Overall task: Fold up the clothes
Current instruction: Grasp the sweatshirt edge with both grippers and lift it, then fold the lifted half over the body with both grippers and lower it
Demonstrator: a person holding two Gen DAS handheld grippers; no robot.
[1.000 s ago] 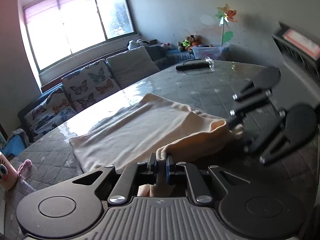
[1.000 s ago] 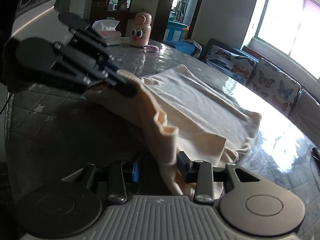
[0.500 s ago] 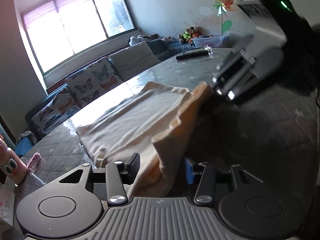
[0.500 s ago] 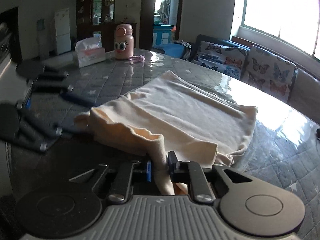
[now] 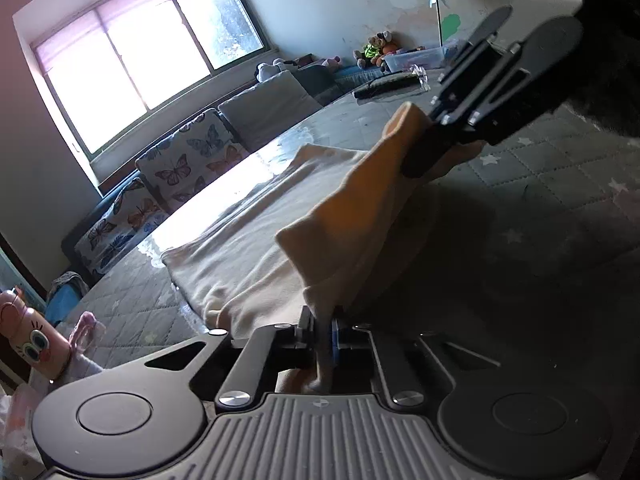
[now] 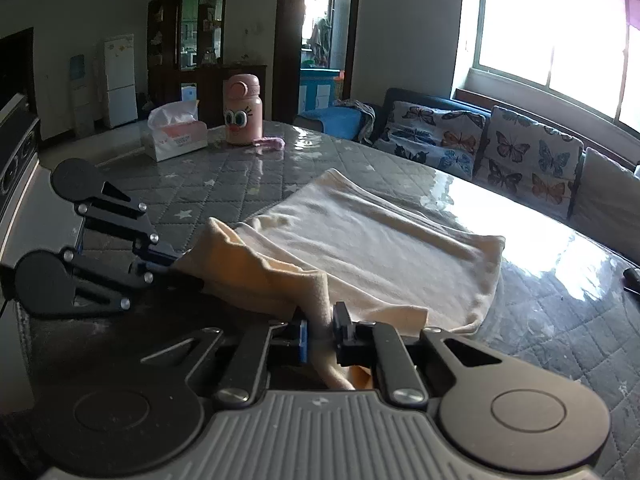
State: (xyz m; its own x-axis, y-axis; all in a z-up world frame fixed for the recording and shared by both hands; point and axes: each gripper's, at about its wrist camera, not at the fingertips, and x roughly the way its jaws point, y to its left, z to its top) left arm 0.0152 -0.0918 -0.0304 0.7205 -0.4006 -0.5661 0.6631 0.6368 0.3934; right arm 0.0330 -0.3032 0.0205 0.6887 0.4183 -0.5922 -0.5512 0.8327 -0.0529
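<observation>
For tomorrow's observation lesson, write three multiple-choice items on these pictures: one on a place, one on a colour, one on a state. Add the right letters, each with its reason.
1. Where does the pink owl-eyed bottle stand?
A. beside the tissue box on the quilted table
B. on the butterfly-print sofa
C. on the garment

2. What colour is the garment?
A. dark blue
B. cream
C. red

3. How do the left gripper and the right gripper stand?
A. both wide open, holding nothing
B. only one holds cloth
C. each pinches the garment's near edge

Answers:
1 A, it stands just right of the box at the table's far end.
2 B, the cloth is pale cream throughout.
3 C, cloth sits clamped between each pair of fingers.
</observation>
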